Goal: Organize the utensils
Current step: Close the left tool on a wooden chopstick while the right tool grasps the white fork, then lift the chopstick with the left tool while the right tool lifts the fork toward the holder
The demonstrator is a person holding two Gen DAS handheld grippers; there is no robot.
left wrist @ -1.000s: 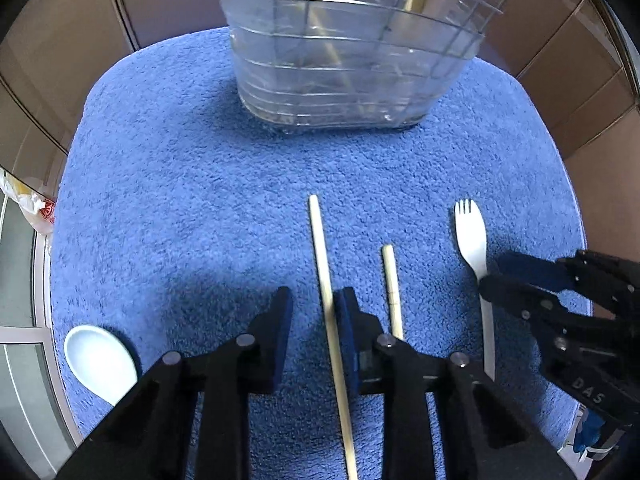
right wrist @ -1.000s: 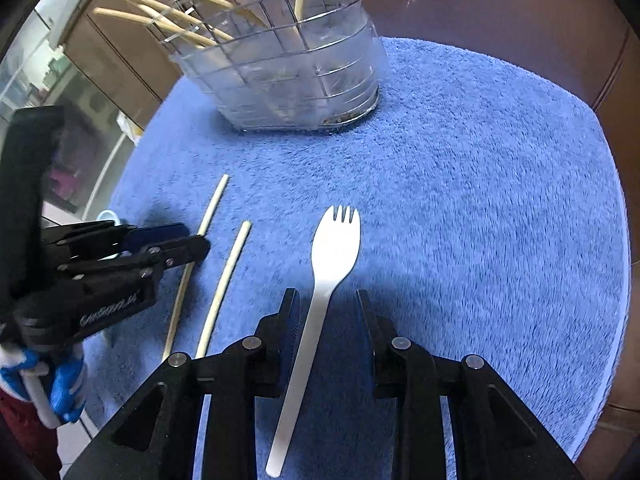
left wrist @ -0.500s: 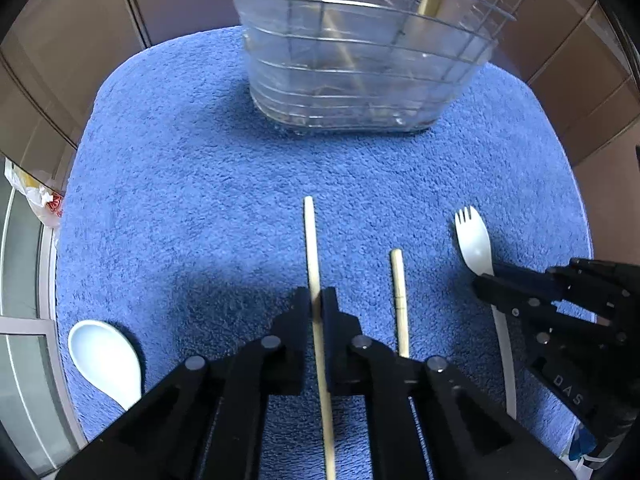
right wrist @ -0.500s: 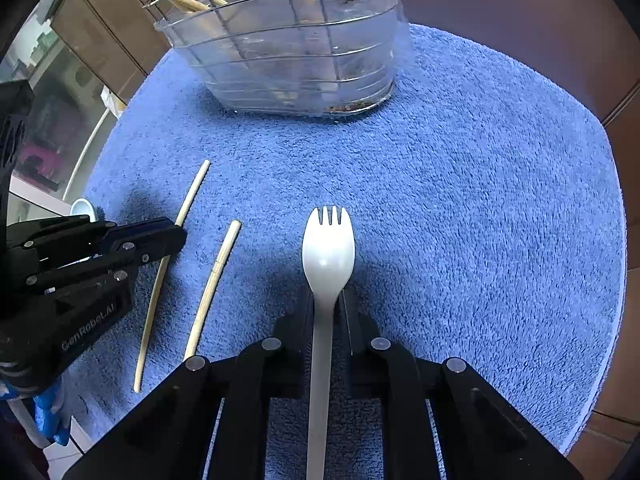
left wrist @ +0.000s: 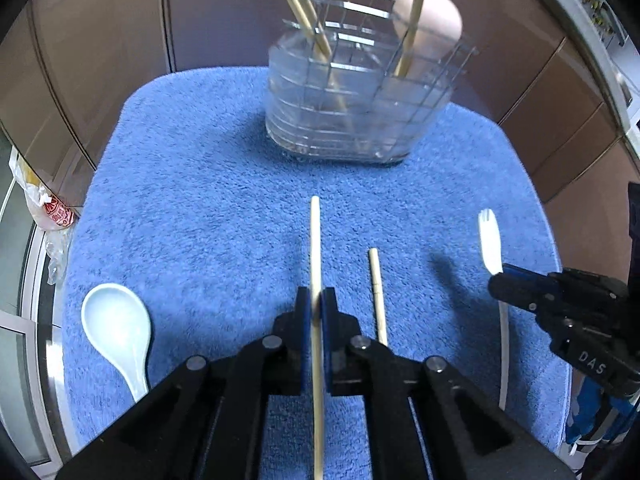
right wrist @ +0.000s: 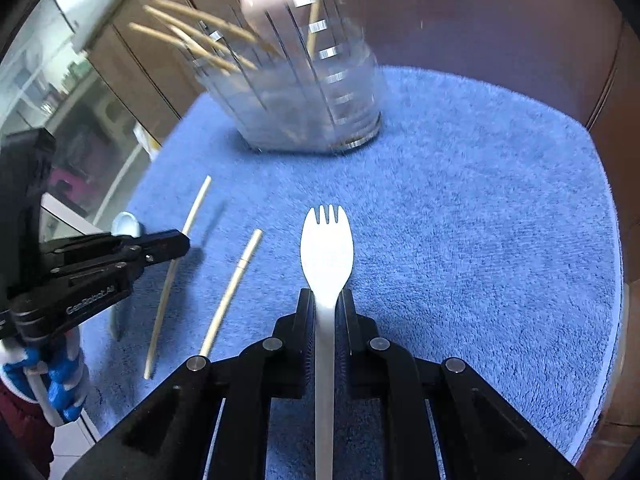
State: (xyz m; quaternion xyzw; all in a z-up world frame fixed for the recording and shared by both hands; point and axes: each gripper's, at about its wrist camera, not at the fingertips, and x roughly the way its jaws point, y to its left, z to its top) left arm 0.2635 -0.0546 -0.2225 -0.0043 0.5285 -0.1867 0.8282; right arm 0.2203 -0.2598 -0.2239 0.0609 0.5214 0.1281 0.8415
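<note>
A long pale wooden chopstick (left wrist: 315, 248) is clamped between the blue pads of the left tool (left wrist: 316, 305), and a white plastic spork (right wrist: 326, 248) is pinched by its neck in the right tool (right wrist: 326, 304); both tools are closed on their loads. Shadows are cast under each piece on the fluffy blue terry towel (right wrist: 480, 220) spread over the tabletop, so both are judged to be clear of the pile.

Risks are plain from here. The chopstick is thin, round and smooth, and it is gripped well back from its tip, so a swivel or a slide through the pads is possible if the tool is tipped sharply. The spork's handle is flat and slick, and a twist in the grip could be caused by a knock against the rim. The wire-grid utensil basket with a clear plastic liner (left wrist: 360, 100) stands at the far side of the towel and is already crowded: several chopsticks lean out at angles and a pale pink rounded spoon head (left wrist: 434, 20) rises above the rim. An incoming piece could be snagged on the wires or deflected by the leaning sticks, and the light basket could be nudged or tipped.

A shorter wooden chopstick (left wrist: 377, 296) is left lying just beside the left tool, and a glossy white ceramic soup spoon (left wrist: 118, 326) rests near the towel's left edge.
</note>
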